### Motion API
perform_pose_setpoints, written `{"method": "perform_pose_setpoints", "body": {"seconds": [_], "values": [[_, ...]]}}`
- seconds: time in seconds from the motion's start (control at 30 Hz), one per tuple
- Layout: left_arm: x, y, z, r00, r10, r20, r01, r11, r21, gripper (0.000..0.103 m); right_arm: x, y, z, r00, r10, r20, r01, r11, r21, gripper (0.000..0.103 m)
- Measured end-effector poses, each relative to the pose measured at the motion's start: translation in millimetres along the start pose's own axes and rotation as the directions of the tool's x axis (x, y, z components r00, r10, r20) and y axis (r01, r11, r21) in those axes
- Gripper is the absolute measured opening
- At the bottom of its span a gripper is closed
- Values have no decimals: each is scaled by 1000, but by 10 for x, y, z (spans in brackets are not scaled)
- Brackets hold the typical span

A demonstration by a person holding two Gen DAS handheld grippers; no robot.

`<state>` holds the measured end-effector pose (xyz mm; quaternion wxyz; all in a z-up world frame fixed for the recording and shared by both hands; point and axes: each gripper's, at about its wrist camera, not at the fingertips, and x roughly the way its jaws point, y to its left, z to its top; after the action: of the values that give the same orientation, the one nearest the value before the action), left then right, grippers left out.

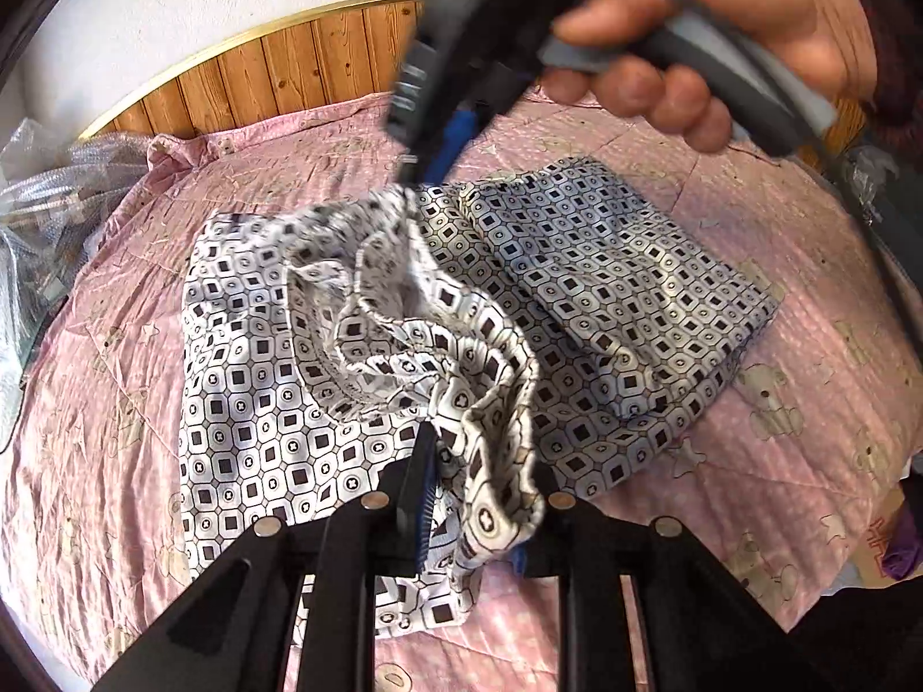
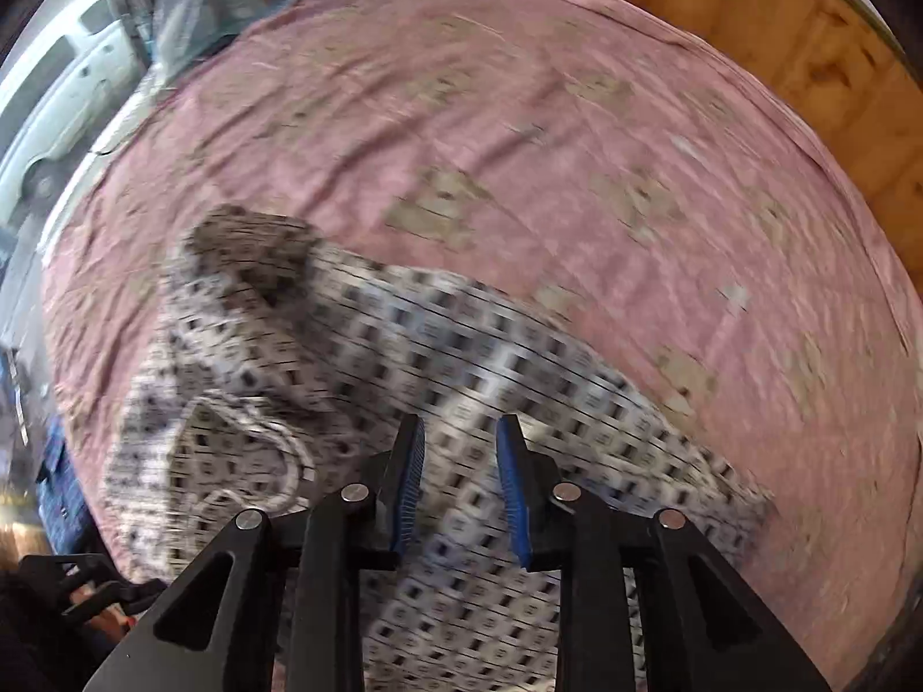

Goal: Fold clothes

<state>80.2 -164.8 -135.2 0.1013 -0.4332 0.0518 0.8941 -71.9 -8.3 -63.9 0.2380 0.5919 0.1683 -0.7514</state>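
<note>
Only the left wrist view shows a hand (image 1: 721,40) holding the right gripper (image 1: 427,164) above the patterned garment (image 1: 606,288) on the pink quilt (image 1: 779,202). The left gripper (image 1: 479,484) pinches the garment's near bunched edge. In the blurred right wrist view, the right gripper's fingers (image 2: 513,484) stand parted, with cloth beneath them.

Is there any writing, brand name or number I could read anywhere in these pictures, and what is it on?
No text can be read in either view.
Patterned garment: only printed squares and circles, no letters.
Pink quilt: bear drawings, no words.
Red marks on a cardboard-like item at the bed's right edge: may be writing, too small and cut off to read.
Other gripper in the hand: a green light, any label blurred.
Right wrist view: blurred by motion throughout.
</note>
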Motion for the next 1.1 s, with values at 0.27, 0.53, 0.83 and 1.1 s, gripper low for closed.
{"method": "perform_pose_setpoints", "body": {"seconds": [0.27, 0.53, 0.83, 1.1], "values": [[-226, 402, -66, 989, -145, -4, 141, 971, -190, 31, -68, 998, 631, 939, 342, 35, -337, 936, -102, 57], [-227, 491, 87, 992, -109, 64, 124, 946, -301, 32, 299, 1662, 1178, 948, 306, -90, -319, 906, -280, 10], [-187, 519, 209, 984, -112, 136, 157, 911, -381, 31, 319, 1403, 1554, 967, 253, 11, -243, 941, -237, 45], [185, 321, 217, 985, -166, 49, 173, 924, -340, 31, 506, 597, 773, 890, 455, -20, -453, 888, 76, 53]]}}
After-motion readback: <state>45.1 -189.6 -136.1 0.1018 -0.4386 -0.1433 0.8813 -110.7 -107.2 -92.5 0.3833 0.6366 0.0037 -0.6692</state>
